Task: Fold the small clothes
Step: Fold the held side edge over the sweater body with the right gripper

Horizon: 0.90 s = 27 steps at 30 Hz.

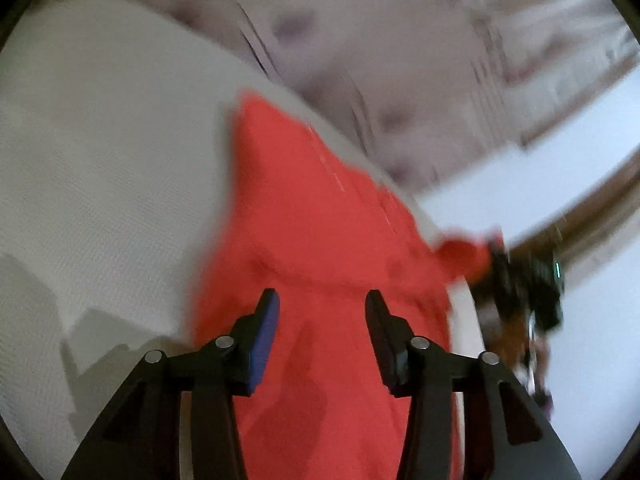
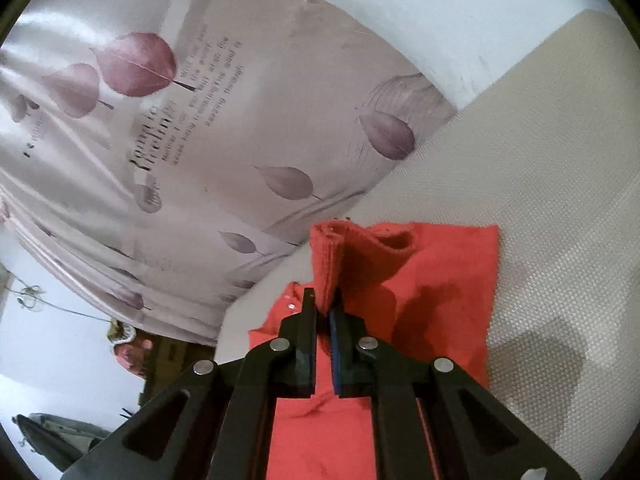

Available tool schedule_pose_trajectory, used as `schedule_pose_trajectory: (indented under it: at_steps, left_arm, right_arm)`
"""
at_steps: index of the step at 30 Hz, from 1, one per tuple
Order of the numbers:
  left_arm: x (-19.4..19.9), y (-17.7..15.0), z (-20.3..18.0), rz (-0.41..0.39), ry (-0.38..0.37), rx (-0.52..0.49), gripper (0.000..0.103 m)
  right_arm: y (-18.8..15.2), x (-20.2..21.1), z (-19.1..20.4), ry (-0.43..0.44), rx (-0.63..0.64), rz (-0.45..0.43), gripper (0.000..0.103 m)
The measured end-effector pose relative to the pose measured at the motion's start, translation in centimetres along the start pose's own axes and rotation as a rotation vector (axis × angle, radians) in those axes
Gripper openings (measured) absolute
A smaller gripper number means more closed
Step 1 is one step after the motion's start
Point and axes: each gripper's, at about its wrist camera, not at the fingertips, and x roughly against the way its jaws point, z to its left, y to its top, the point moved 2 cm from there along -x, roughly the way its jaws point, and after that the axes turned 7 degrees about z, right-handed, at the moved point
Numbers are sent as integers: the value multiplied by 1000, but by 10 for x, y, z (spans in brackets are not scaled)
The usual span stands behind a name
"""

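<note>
A small red garment point(image 1: 320, 248) lies on a pale woven surface point(image 1: 100, 160). My left gripper point(image 1: 320, 300) is open, its jaws wide apart, hovering over the garment and holding nothing. In the right wrist view my right gripper point(image 2: 325, 296) is shut on a ribbed cuff or hem point(image 2: 332, 256) of the red garment point(image 2: 440, 280) and lifts it off the cloth. In the left wrist view, the right gripper point(image 1: 520, 280) shows as a blurred dark shape at the garment's far right corner.
A pink curtain with leaf prints and lettering point(image 2: 200, 140) hangs beyond the surface's edge. A white wall point(image 2: 440, 20) is behind it. Dark furniture and clutter point(image 2: 132, 356) sit at the lower left of the right wrist view.
</note>
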Motion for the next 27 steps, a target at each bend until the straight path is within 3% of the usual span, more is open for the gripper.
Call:
schedule_pose_trajectory:
  at_steps: [2,3,4,7,8,11,13,15,18,19,24,27]
  left_arm:
    - [-24,-7,-8,78,-44,4,61]
    - [-37,-8,-11,104,-68,19,62]
    - [-42,-5,-16,84,-79,19,62]
    - [-53,13,-26,34,-110,26,85]
    - [-55,19,-25,18,-106,46,85]
    - [-51,36,-18,-63,-72,89,85]
    - [-34,45,-8,-169,14,89,85]
    - [-12,50,5,-262,41,115,85]
    - [40,48,27,-460,148,167,85]
    - [46,49,33,-488,169,179,85]
    - [60,46,66,-461,212,227,85]
    - [49,42,51,-401,200,183,85]
  right_arm:
    - [2,1,14,19,16,-3,8]
    - [4,0,23,36,28,3,8]
    - [6,-1,31,50,36,9,8]
    - [13,-7,64,99,68,30,8]
    - [15,-8,75,123,75,31,8]
    - [19,-4,109,213,111,30,8]
    - [20,1,123,274,118,22,8]
    - [20,8,125,296,111,8,8]
    - [16,15,106,251,103,-9,8]
    - [14,17,94,222,96,-19,8]
    - [-6,-4,2,72,-54,35,8]
    - [-25,-13,-44,-7,-123,64,8]
